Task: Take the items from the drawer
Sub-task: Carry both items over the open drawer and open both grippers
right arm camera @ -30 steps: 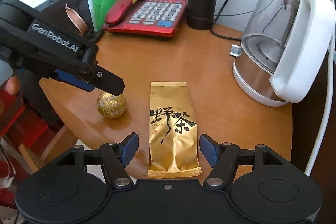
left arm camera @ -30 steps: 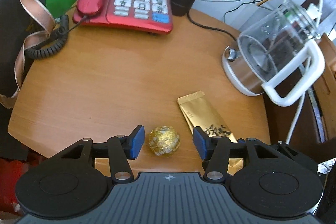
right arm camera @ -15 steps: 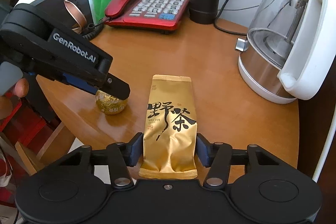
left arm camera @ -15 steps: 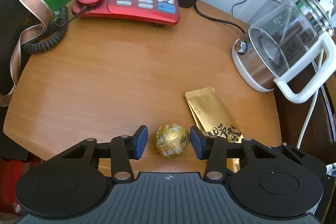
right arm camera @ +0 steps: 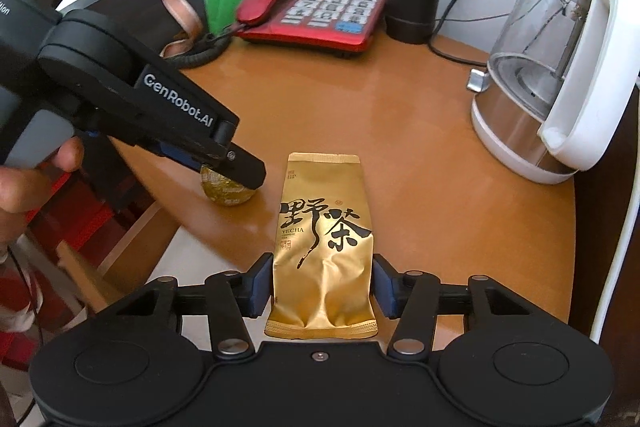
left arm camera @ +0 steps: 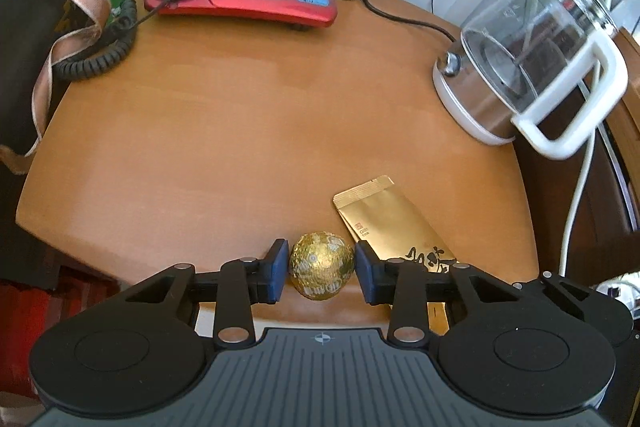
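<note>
The left gripper (left arm camera: 321, 269) has just been closing, and its blue pads now sit against both sides of the gold foil ball (left arm camera: 322, 264), which rests on the wooden table (left arm camera: 248, 131) near the front edge. Seen from the right wrist, the same gripper (right arm camera: 244, 171) comes down over the ball (right arm camera: 226, 193), hiding its top, with a person's hand (right arm camera: 28, 175) on the handle. The right gripper (right arm camera: 323, 287) has also just been closing; its jaws stand partway in, pads pressed to the two edges of the gold tea packet (right arm camera: 322, 247), whose lower half is creased between them (black brush characters run across its face). The packet lies flat on the table, just beside the ball.
</note>
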